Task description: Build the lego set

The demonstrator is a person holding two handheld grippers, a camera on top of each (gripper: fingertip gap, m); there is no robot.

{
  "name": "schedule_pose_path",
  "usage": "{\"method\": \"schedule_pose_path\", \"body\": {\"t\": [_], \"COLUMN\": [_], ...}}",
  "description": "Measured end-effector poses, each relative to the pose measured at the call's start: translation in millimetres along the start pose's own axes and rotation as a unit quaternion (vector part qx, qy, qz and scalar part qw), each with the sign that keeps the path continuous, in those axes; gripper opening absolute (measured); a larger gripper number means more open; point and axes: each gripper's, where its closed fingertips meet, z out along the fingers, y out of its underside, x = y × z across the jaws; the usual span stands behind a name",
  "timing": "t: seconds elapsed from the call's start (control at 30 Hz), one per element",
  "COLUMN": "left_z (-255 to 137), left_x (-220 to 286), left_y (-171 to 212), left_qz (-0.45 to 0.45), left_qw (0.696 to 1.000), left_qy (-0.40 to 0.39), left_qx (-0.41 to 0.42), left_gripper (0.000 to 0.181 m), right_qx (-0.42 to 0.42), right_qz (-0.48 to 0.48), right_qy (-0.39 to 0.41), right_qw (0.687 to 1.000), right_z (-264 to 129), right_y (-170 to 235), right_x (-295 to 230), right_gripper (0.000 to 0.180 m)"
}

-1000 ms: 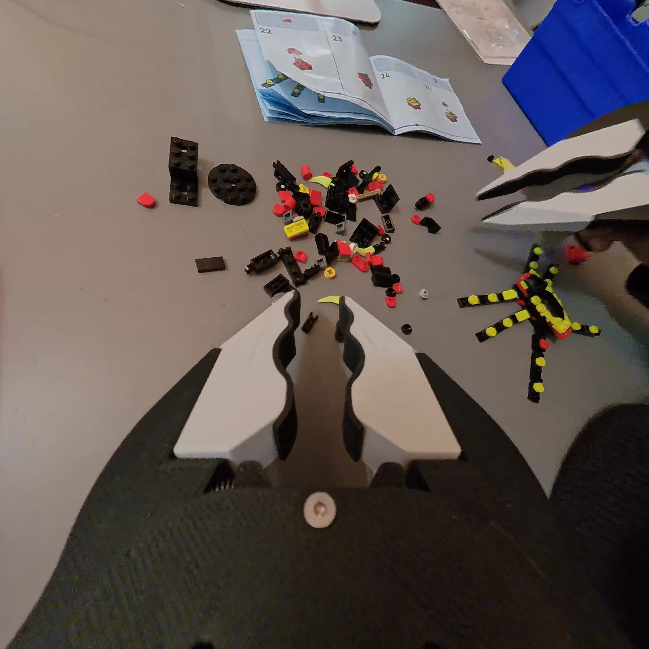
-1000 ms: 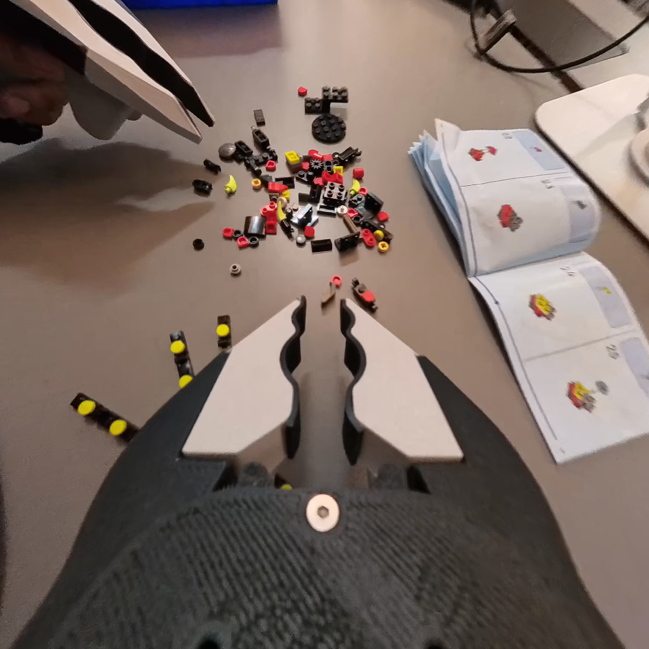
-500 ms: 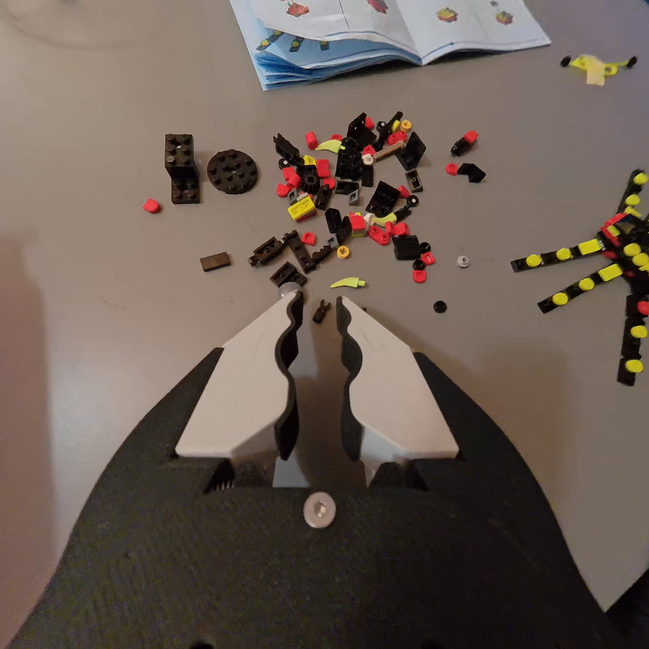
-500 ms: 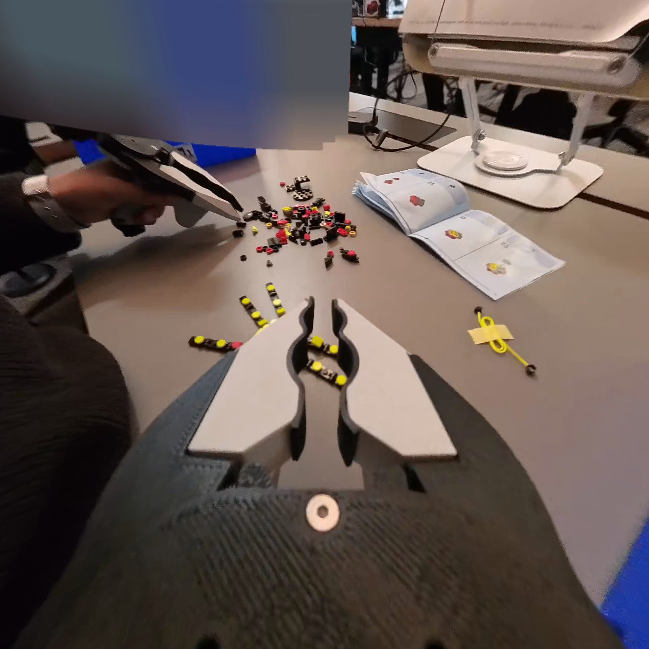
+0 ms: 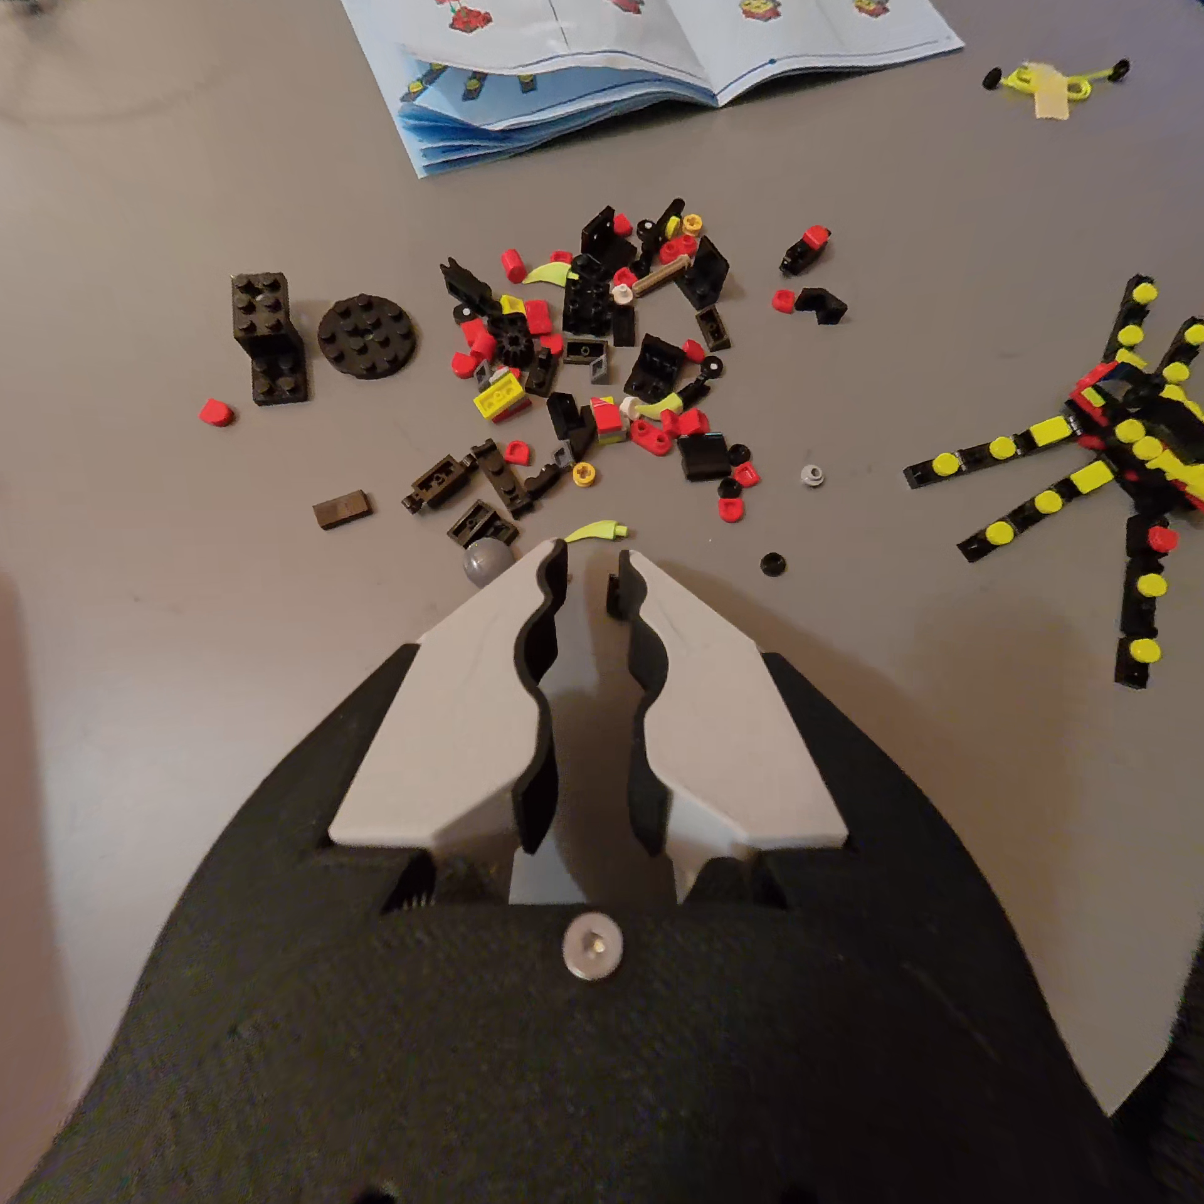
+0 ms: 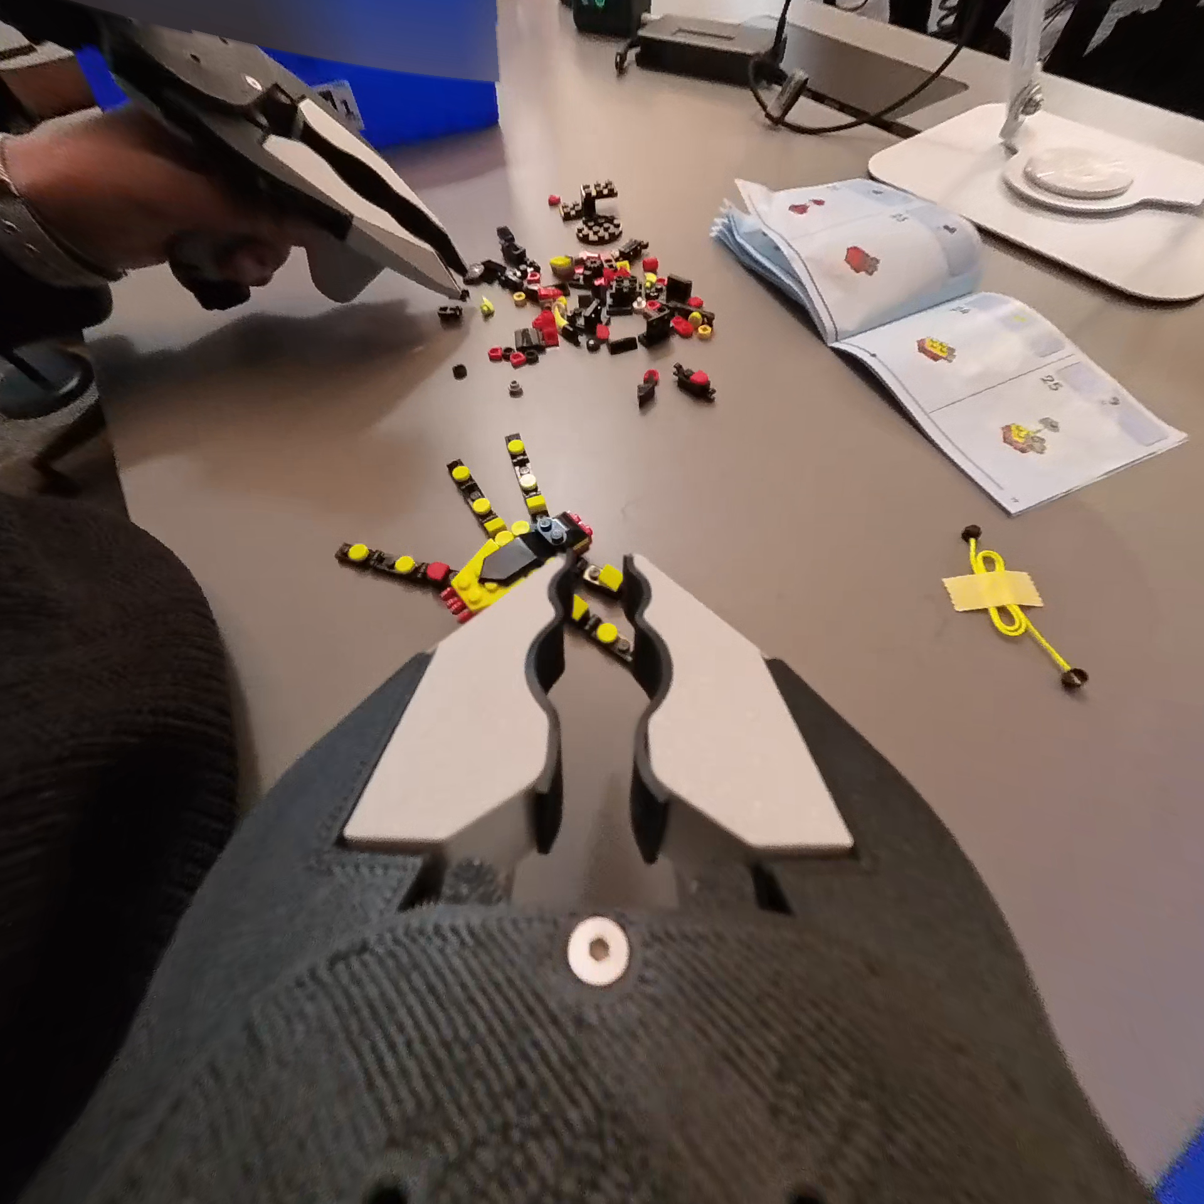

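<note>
My left gripper [image 5: 591,567] is low over the grey table at the near edge of the loose lego pile [image 5: 586,352]. Its jaws stand apart. A small black piece [image 5: 612,591] lies between them against the right pad, and the left pad is clear of it. A lime claw piece [image 5: 596,531] lies just past the tips. In the right wrist view the left gripper [image 6: 459,283] points down at the pile [image 6: 606,300]. My right gripper [image 6: 596,567] is open and hovers over the black-and-yellow spider model [image 6: 495,567], whose legs show between the fingers. The spider [image 5: 1133,443] lies at the right in the left wrist view.
An open instruction booklet [image 5: 619,65] lies beyond the pile [image 6: 912,313]. A yellow string with tape [image 6: 997,593] lies to the right. A grey dome piece [image 5: 485,560] sits by my left finger. A blue bin [image 6: 423,98] and a white lamp base [image 6: 1075,195] stand at the back. There is about 25 cm between the tips of the two grippers.
My left gripper moved down and forward so the small black piece now lies between its narrowing jaws. My right gripper pulled back from the pile to over the spider model.
</note>
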Motion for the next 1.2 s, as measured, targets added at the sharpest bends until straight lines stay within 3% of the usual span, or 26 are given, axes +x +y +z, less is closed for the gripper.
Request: {"method": "schedule_pose_path", "body": {"t": [0.8, 1.2], "left_z": [11, 10], "left_x": [4, 5], "left_y": [6, 5], "left_qz": [-0.021, -0.021], "left_qw": [0.999, 0.999], "left_qy": [0.02, 0.024], "left_qx": [-0.02, -0.017], "left_gripper": [0.017, 0.002], "right_qx": [-0.015, -0.014], "right_qz": [0.019, 0.019], "right_qy": [-0.009, -0.007], "right_qw": [1.0, 1.0], "right_z": [13, 13], "right_y": [9, 9], "right_x": [9, 9], "right_gripper": [0.014, 0.015]}}
